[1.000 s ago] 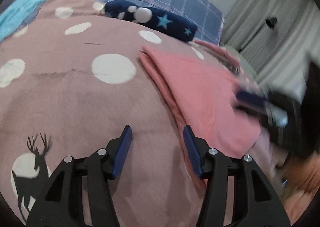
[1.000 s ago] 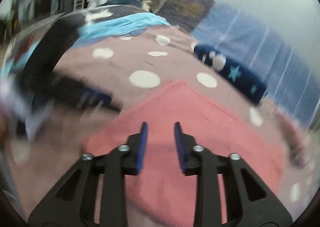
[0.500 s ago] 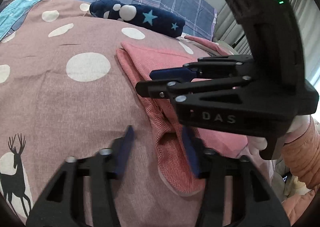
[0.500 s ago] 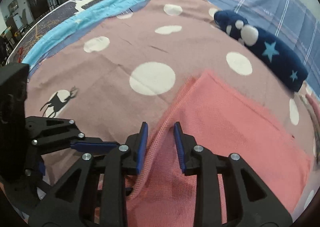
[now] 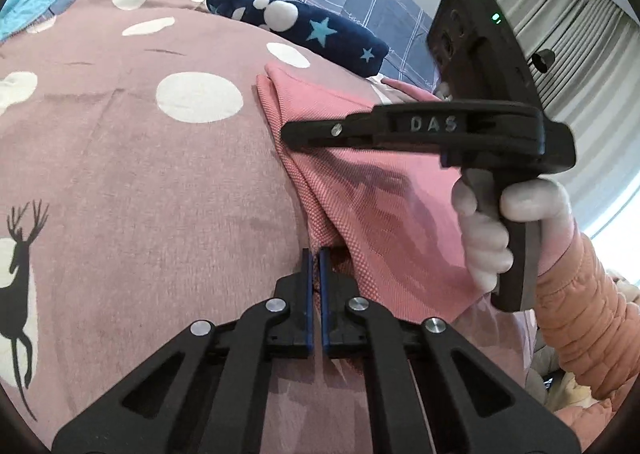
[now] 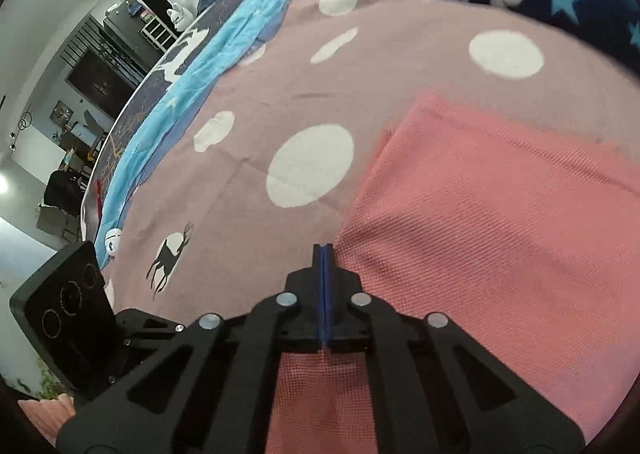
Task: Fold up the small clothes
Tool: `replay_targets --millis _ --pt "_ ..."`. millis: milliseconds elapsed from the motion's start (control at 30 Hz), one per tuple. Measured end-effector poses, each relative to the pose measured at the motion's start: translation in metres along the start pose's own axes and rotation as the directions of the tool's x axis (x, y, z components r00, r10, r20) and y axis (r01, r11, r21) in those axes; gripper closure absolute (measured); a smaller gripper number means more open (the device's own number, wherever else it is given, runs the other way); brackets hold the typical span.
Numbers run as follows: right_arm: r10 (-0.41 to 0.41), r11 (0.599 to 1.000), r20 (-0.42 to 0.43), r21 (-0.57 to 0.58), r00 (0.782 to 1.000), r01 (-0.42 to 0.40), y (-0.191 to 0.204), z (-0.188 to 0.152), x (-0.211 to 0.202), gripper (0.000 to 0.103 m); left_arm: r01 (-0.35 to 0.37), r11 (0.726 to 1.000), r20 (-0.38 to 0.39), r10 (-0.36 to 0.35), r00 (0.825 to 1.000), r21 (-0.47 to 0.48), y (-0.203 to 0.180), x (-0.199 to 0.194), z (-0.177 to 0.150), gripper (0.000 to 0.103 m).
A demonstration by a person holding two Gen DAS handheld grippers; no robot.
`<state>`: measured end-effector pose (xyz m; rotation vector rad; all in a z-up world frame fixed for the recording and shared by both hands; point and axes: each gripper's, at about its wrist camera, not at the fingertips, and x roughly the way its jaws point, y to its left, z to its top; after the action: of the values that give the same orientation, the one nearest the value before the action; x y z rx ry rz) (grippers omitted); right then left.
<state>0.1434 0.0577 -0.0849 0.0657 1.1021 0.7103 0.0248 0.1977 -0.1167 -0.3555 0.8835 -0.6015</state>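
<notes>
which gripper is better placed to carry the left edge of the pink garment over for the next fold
Both are shut on that edge of the pink garment. The left gripper pinches the near corner; the right gripper clamps farther up. Probably neither alone: together they can lift it evenly.

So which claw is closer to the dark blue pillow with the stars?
Right. The right claw is pinched on the pink cloth at its far part, nearer the star pillow. The left claw is pinched on the cloth's near edge, farther from it.
</notes>
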Motion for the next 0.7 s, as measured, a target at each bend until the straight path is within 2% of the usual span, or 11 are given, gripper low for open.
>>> replay_targets --millis 33,167,233,267,400,533,633,700 --pt "-0.016 1.0 0.018 -0.019 1.0 0.016 0.004 0.001 -0.005 0.098 -0.001 1.0 0.0 0.001 1.0 0.003 0.0 -0.001 -0.001 0.101" --pt "-0.054 0.995 0.045 -0.087 0.998 0.058 0.014 0.007 -0.013 0.097 0.025 0.999 0.001 -0.025 1.0 -0.027 0.006 -0.003 -0.003 0.101" --pt "-0.07 0.995 0.01 -0.072 0.998 0.07 0.01 0.01 0.0 0.095 0.047 0.997 0.004 -0.046 0.999 -0.054 0.011 -0.003 -0.004 0.099" --pt "-0.077 0.994 -0.043 -0.081 0.996 0.073 0.008 0.009 0.017 0.094 0.052 0.997 0.005 -0.051 0.999 -0.064 0.012 -0.004 -0.005 0.098" --pt "-0.063 0.996 0.02 -0.061 0.998 0.064 0.009 0.001 0.008 0.094 0.047 0.997 0.01 -0.046 0.999 -0.067 0.011 -0.009 -0.01 0.098" --pt "-0.052 0.992 0.097 -0.109 0.994 0.062 0.023 -0.029 -0.034 0.09 0.061 0.997 0.003 -0.061 0.998 -0.036 0.006 -0.018 -0.021 0.093" --pt "-0.028 0.988 0.064 -0.149 0.998 0.037 0.035 -0.064 -0.051 0.085 0.067 0.997 -0.003 -0.067 0.998 -0.028 0.006 -0.025 -0.027 0.093" --pt "-0.014 0.984 -0.001 -0.179 1.0 0.014 0.044 -0.091 -0.043 0.083 0.06 0.997 0.005 -0.06 0.998 -0.043 0.01 -0.03 -0.028 0.092"
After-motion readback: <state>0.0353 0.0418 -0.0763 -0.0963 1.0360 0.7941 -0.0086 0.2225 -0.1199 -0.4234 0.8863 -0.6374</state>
